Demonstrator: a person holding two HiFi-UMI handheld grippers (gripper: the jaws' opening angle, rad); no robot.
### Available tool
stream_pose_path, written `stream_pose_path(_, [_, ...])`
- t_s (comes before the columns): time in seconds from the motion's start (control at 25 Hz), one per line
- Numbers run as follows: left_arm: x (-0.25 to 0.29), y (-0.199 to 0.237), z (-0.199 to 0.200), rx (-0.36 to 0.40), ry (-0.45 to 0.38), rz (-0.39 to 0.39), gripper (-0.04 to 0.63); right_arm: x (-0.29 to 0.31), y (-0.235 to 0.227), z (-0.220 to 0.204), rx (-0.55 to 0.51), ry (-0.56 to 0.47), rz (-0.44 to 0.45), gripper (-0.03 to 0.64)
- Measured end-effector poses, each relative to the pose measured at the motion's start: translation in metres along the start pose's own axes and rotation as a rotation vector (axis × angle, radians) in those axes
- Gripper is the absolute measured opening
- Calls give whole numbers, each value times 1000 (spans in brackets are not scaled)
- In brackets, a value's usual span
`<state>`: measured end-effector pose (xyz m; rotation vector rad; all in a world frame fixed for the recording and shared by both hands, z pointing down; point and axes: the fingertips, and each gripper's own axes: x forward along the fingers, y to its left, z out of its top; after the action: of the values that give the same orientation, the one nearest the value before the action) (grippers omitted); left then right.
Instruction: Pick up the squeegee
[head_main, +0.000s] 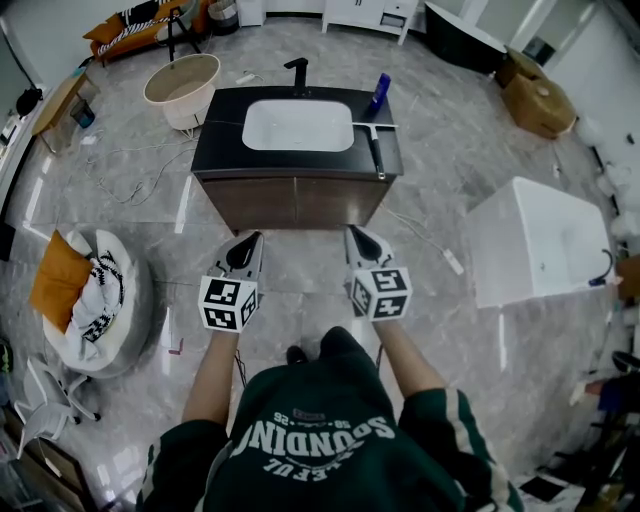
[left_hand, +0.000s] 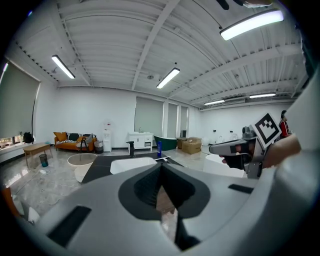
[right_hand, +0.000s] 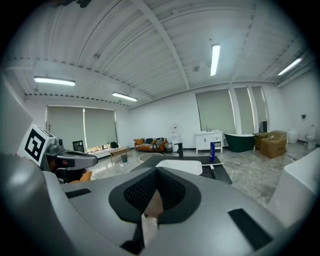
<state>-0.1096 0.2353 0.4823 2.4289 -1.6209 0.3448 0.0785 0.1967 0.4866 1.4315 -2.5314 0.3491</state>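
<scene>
A dark worktop (head_main: 215, 135) stands on the grey marble floor (head_main: 300, 250). A white basin (head_main: 297, 126) is sunk in its middle, with a black tap (head_main: 298, 72) behind. Right of the basin lies a squeegee (head_main: 377, 152), handle toward the front; a blue bottle (head_main: 379, 93) stands behind it

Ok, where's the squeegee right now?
In the head view, the squeegee lies on the dark vanity top, right of the white basin, just this side of the blue bottle.

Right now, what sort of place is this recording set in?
Probably a bathroom-fixture showroom or test studio: a vanity with a white basin stands alone mid-floor, with a round tub and a white tub loose nearby.
</scene>
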Motion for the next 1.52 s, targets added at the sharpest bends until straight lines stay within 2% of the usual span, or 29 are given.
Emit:
stream_pose_path(0.44, [20,18,0,5,2,-14,2,18,-3,4,13,-19,-10,2])
stream_pose_path(0.76, [56,37,5,5,15,-2,2,63,-27,2,32,7,2,2])
stream_pose_path(1.16, [135,81,26,1,33,28,2,150,-62,30,25,9,33,2])
stream_pose_path(1.52, [233,115,59,-23,54,70,2,245,-120,60,16,46,89,2])
